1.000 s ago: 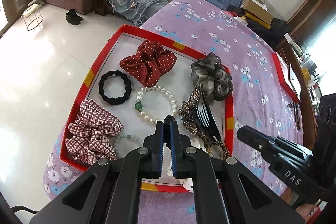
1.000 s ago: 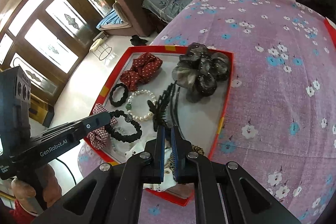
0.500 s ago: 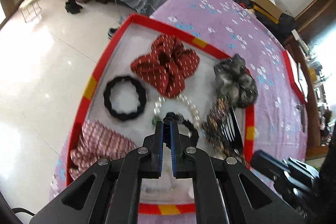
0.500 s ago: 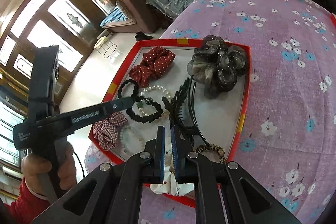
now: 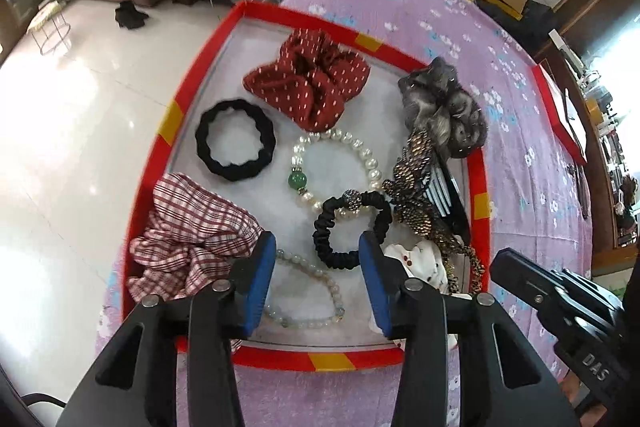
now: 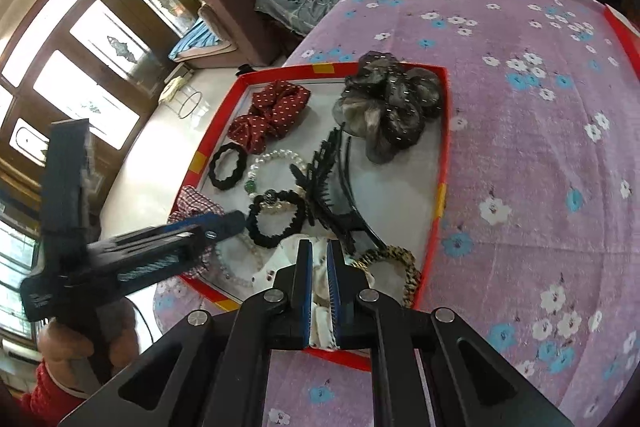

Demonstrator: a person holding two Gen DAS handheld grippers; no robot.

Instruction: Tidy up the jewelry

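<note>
My left gripper (image 5: 316, 243) hangs low over the red tray (image 5: 172, 123), its jaws opening. The black hair tie with a sparkly bead (image 5: 318, 233) lies loose on the tray floor just ahead of the blue pads (image 5: 260, 279), overlapping the pearl bracelet (image 5: 362, 155). Nothing is pressed between them. My right gripper (image 6: 319, 247) hovers over the tray's near edge, its jaws opening by a narrow slit. A white scrunchie (image 6: 276, 259) lies below it and shows through the gap. The same tie (image 6: 256, 227) sits left of that gripper.
In the tray lie a red dotted scrunchie (image 5: 312, 87), a plain black tie (image 5: 202, 139), a plaid scrunchie (image 5: 188, 239), a pale bead bracelet (image 5: 320, 279), a grey scrunchie (image 5: 444, 107), a comb clip (image 5: 416, 195) and a leopard headband (image 6: 404, 263). The purple floral cloth (image 6: 540, 155) spreads right.
The left gripper sank toward the tray and opened, and the beaded black tie it held now lies on the tray. The right jaws parted slightly.
</note>
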